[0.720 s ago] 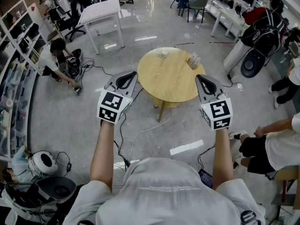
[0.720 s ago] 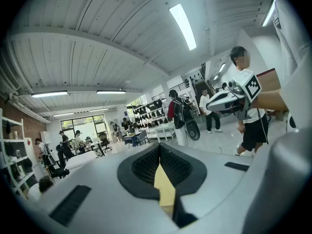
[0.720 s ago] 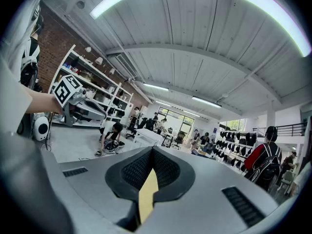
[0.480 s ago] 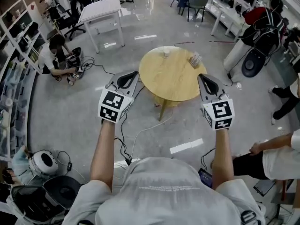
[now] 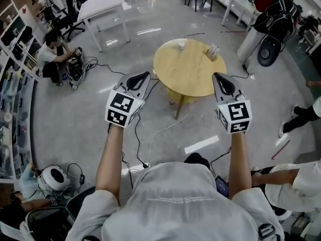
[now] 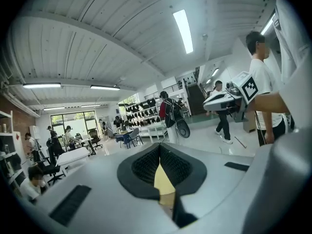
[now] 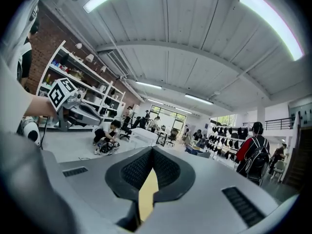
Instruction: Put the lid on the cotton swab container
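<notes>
Leftmost, shelving (image 5: 12, 84) along the wall, then a crouching person (image 5: 50, 59) on the floor by a tangle of cables, near a white table (image 5: 103, 6). Next, left gripper (image 5: 139, 79), raised over the floor on the near side of the round wooden counter (image 5: 190, 79), jaws pressed together, pinching nothing. Farther back, toward the counter's far edge, a small white item (image 5: 181, 44) and, to its right, a small clear box (image 5: 212, 51), apart from each other and from both grippers; too small to tell container from lid. Then right gripper (image 5: 222, 83), level with the left, jaws likewise pressed together and empty. Rightmost, a red-and-black bag (image 5: 271, 6) standing on the floor.
</notes>
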